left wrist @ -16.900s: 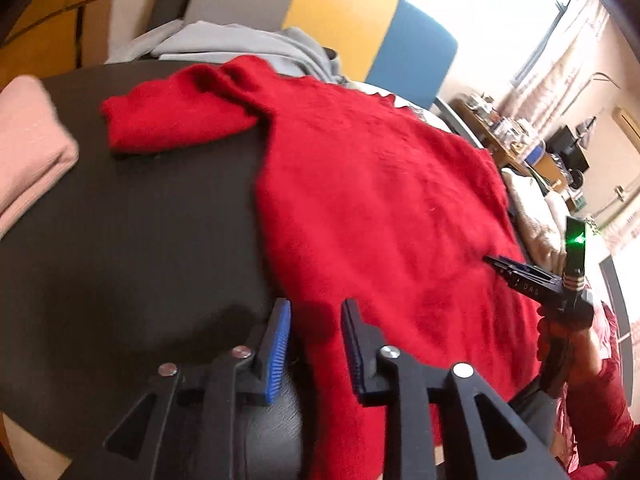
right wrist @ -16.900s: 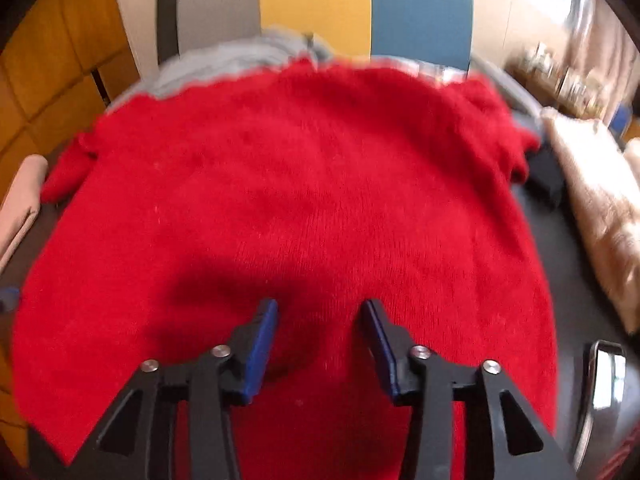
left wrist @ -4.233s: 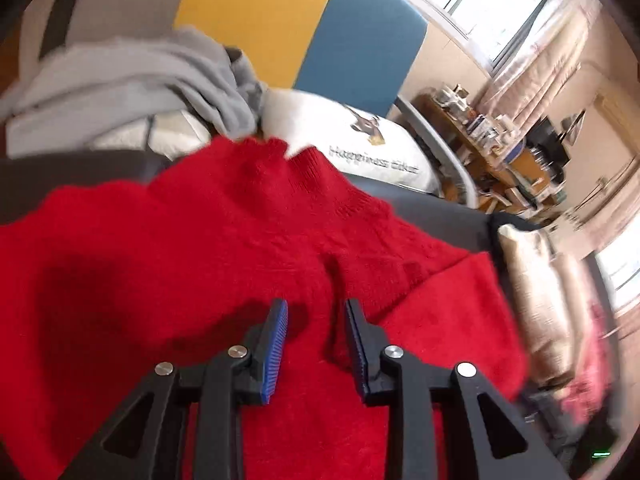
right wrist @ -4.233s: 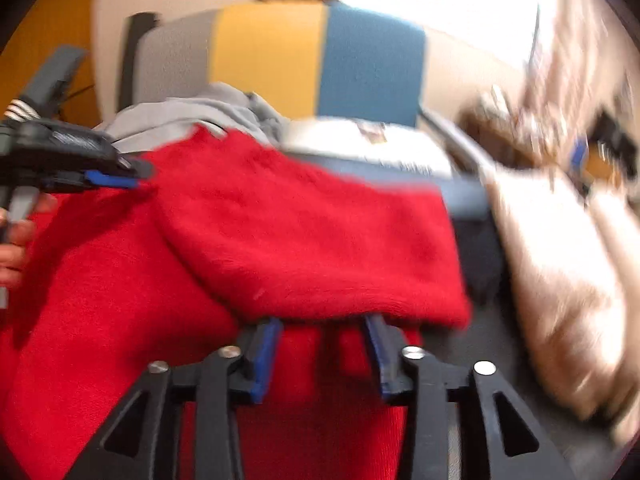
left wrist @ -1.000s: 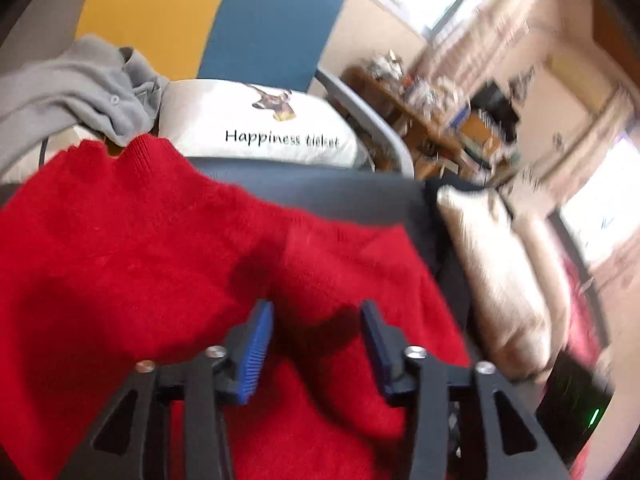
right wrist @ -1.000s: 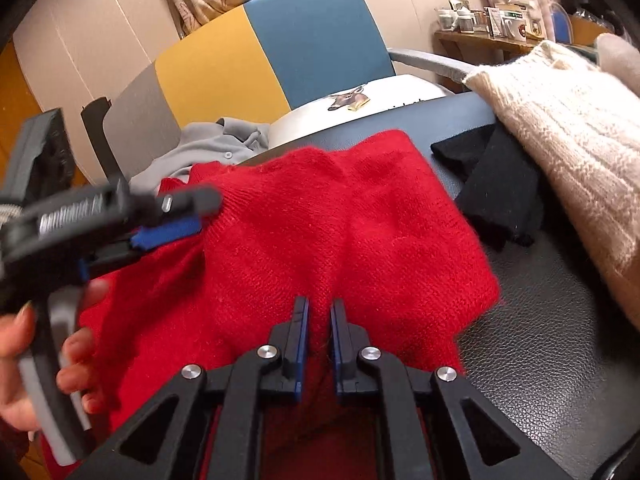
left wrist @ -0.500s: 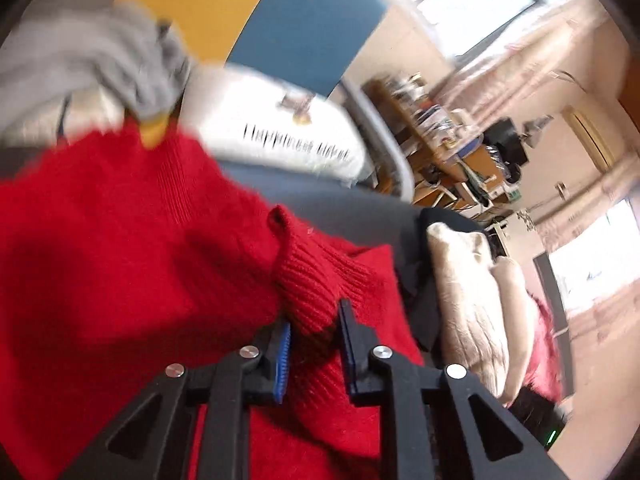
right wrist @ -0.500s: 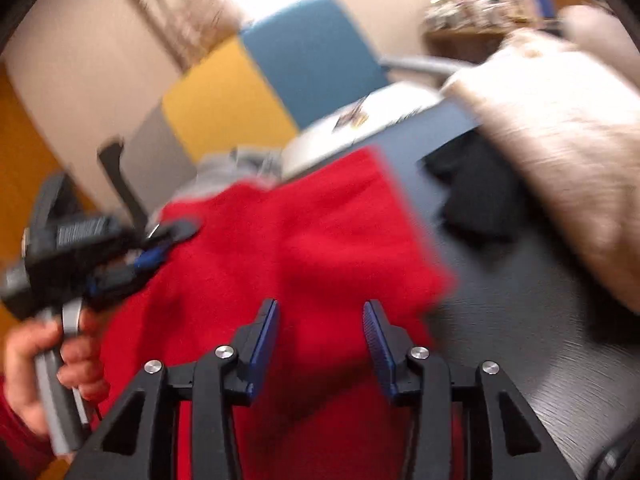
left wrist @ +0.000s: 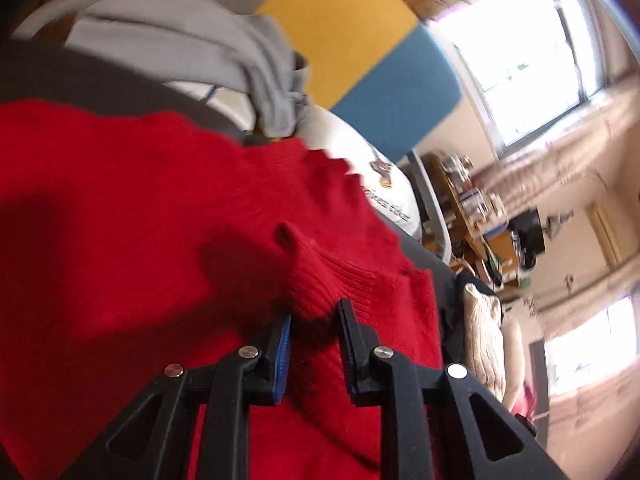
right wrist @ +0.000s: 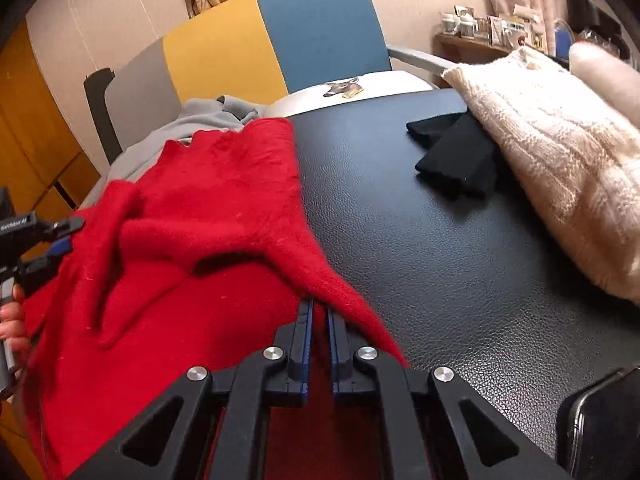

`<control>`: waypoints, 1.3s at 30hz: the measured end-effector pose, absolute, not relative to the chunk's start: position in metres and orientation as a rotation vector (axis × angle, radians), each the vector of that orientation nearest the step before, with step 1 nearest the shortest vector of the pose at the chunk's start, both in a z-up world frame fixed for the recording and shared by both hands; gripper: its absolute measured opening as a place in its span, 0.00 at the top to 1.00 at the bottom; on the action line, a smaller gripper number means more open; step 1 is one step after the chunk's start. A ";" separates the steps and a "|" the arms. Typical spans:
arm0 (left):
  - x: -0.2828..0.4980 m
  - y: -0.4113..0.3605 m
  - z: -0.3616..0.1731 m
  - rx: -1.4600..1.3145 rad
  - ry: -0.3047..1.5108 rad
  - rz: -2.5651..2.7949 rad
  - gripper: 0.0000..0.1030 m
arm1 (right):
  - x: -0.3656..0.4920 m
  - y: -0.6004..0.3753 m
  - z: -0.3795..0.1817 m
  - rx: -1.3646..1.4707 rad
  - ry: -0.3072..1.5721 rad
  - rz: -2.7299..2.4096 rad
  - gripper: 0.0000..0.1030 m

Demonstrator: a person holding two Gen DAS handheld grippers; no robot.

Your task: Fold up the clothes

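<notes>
Lying rumpled, half-folded: fuzzy red sweater [right wrist: 192, 216]

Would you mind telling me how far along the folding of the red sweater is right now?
Partly done: the red sweater lies on the black table, one side already folded inward. In hand: the left gripper pinches a ribbed cuff; the right gripper is shut on the sweater's edge. Left: laying these parts flat and finishing the fold. The cream knit and grey garment look unfolded.

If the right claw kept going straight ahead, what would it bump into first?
Probably more of the red sweater it already pinches: the right claw points into the lifted fold. Beyond that lies the black table, though depth is hard to judge.
</notes>
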State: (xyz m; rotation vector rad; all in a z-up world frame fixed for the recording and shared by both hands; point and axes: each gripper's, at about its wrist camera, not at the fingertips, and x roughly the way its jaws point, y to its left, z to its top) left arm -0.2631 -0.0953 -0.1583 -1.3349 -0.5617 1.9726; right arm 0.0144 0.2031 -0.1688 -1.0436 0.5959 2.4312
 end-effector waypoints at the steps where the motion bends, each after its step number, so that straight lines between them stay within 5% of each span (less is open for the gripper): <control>1: -0.262 -0.101 -0.161 -1.328 -0.580 1.968 0.82 | 0.014 0.202 -0.167 -1.051 0.584 2.428 0.95; 10: -0.251 -0.104 -0.161 -1.271 -0.581 1.951 0.78 | -0.040 0.178 -0.147 -1.193 0.387 2.508 0.92; 17: -0.253 -0.064 -0.140 -1.247 -0.196 2.118 0.69 | -0.060 0.185 -0.158 -1.139 0.311 2.439 0.95; 24: -0.270 -0.054 -0.174 -1.333 -0.262 2.011 0.60 | -0.043 0.203 -0.163 -1.063 0.433 2.402 0.95; 26: -0.266 -0.049 -0.177 -1.309 -0.251 1.995 0.63 | -0.042 0.202 -0.162 -1.063 0.427 2.402 0.95; 27: -0.265 -0.050 -0.175 -1.299 -0.268 1.988 0.69 | -0.041 0.202 -0.162 -1.062 0.426 2.403 0.95; 28: -0.266 -0.051 -0.174 -1.314 -0.296 1.971 0.86 | -0.040 0.203 -0.162 -1.059 0.433 2.405 0.95; 29: -0.267 -0.053 -0.172 -1.343 -0.330 1.954 0.90 | -0.041 0.204 -0.162 -1.058 0.440 2.406 0.95; 35: -0.248 -0.106 -0.112 -1.057 -0.420 2.135 0.90 | -0.040 0.209 -0.165 -1.043 0.509 2.420 0.95; 39: -0.252 -0.145 -0.142 -1.148 -0.543 2.213 0.90 | -0.042 0.206 -0.164 -1.049 0.498 2.421 0.94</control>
